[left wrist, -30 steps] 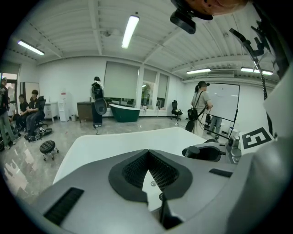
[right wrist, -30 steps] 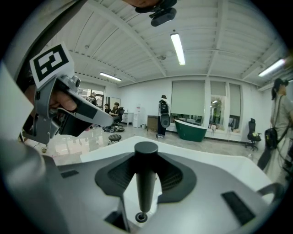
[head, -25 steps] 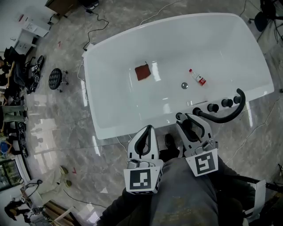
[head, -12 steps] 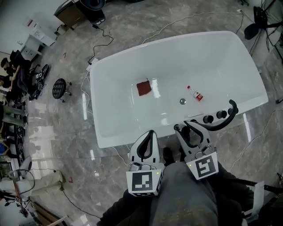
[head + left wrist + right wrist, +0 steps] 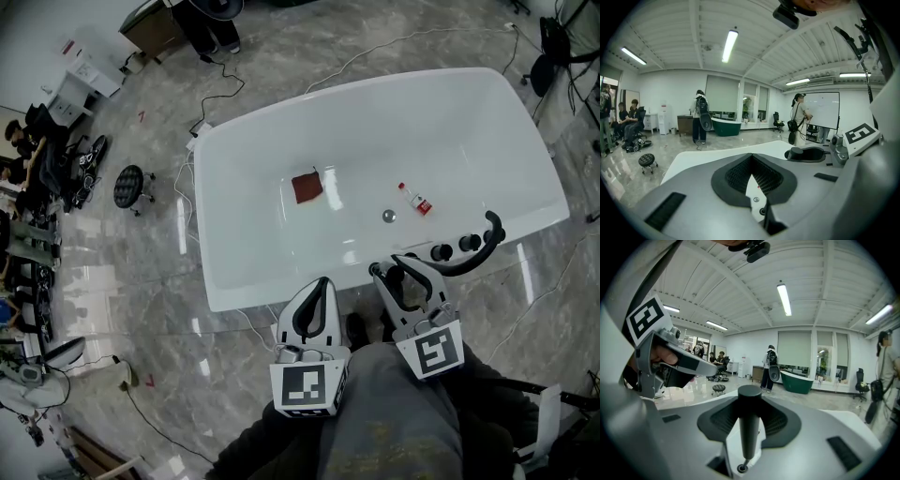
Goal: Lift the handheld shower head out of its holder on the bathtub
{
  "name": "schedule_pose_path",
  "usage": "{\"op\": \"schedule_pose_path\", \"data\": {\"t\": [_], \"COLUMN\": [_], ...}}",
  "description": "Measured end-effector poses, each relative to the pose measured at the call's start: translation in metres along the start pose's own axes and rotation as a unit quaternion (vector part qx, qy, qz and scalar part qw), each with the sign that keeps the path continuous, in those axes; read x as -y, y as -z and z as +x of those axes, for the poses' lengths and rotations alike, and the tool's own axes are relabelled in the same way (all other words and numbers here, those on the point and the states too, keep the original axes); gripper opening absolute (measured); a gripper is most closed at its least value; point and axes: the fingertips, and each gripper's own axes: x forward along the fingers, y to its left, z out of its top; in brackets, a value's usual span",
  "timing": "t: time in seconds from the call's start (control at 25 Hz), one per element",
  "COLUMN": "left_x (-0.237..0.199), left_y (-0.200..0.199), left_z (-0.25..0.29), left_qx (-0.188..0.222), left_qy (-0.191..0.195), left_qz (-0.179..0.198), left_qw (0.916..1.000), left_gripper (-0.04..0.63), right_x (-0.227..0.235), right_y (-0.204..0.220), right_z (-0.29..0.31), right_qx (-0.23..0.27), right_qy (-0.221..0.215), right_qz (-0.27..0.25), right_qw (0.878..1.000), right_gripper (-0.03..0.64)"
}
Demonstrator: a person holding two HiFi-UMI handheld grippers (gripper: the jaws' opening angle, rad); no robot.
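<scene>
The black handheld shower head (image 5: 749, 423) stands upright between my right gripper's (image 5: 749, 401) pads, which are shut on its handle. Its thin lower end hangs just above the ring of the holder (image 5: 740, 468). From the head view, the right gripper (image 5: 398, 272) sits at the near rim of the white bathtub (image 5: 211, 216), beside the black knobs (image 5: 442, 252) and the curved spout (image 5: 480, 246). My left gripper (image 5: 319, 283) hovers over the near rim a little to the left, shut and empty. Its own view shows its tips (image 5: 751, 161) meeting over the white tub (image 5: 708, 157).
A red-brown cloth (image 5: 306, 187), a small bottle (image 5: 415, 200) and the drain (image 5: 388, 216) lie in the tub. Cables run across the marble floor around it, and a round stool (image 5: 127, 187) stands at the left. People stand far back in the room (image 5: 701, 117).
The head view has pulled back, so the tub looks smaller and lower in the frame. Both grippers keep their places at the near rim, and the right one still grips the shower head.
</scene>
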Motion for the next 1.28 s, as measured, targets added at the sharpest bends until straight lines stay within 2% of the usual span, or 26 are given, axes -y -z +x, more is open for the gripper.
{"op": "schedule_pose_path", "data": {"t": [0.64,1.28], "left_x": [0.000,-0.007], "left_y": [-0.010,-0.036], "left_z": [-0.013,-0.027], "left_qx": [0.020,0.082], "left_qy": [0.001,0.018], "left_qz": [0.005,0.012], "left_qw": [0.9998,0.9964], "left_gripper": [0.002,0.002], "right_x": [-0.006,-0.024], "right_y": [-0.025,-0.081], "right_z": [-0.009,-0.013], "right_qx": [0.030,0.086], "right_qy": [0.005,0.010], "right_qz": [-0.010,-0.029], "right_qw": [0.999,0.996], "right_gripper": [0.143,0.143]}}
